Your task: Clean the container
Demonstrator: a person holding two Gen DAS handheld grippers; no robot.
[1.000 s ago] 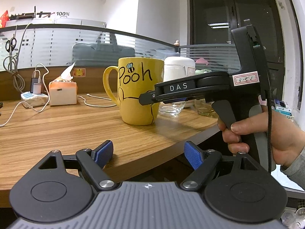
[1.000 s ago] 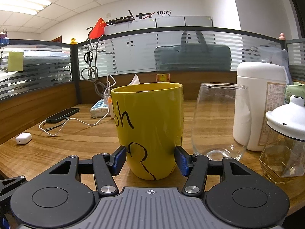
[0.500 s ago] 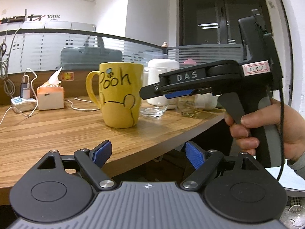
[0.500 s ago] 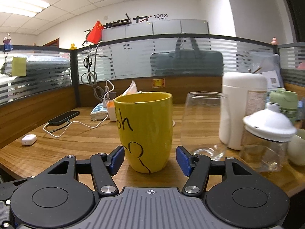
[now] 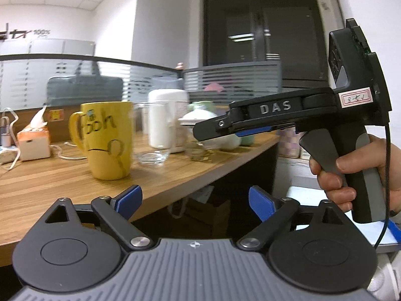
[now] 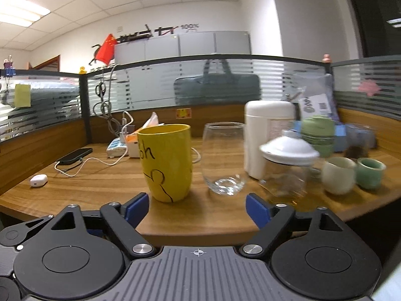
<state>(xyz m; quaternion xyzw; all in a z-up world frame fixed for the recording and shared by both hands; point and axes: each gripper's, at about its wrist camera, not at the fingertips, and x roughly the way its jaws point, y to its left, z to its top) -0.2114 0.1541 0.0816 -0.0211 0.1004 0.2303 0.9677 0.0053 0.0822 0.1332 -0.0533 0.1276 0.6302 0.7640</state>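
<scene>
Both hand-held grippers empty, off the table edge.
Left hand-held gripper (image 5: 195, 198) and right hand-held gripper (image 6: 198, 207) were spread wide; yellow mug (image 6: 166, 161) stood beside clear glass (image 6: 224, 158) on table (image 6: 105, 183).

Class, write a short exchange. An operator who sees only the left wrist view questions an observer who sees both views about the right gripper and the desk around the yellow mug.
Operator: My left wrist view shows the right gripper only side-on. Is it open?
Observer: Yes. In the right wrist view its jaws stand wide apart with nothing between them.
Operator: What lies left of the yellow mug, beyond my tissue box?
Observer: A dark phone lies flat on the desk with a white cable plugged in.
Operator: Anything nearer the desk edge?
Observer: A small white earbud case, apart from the phone.
</scene>
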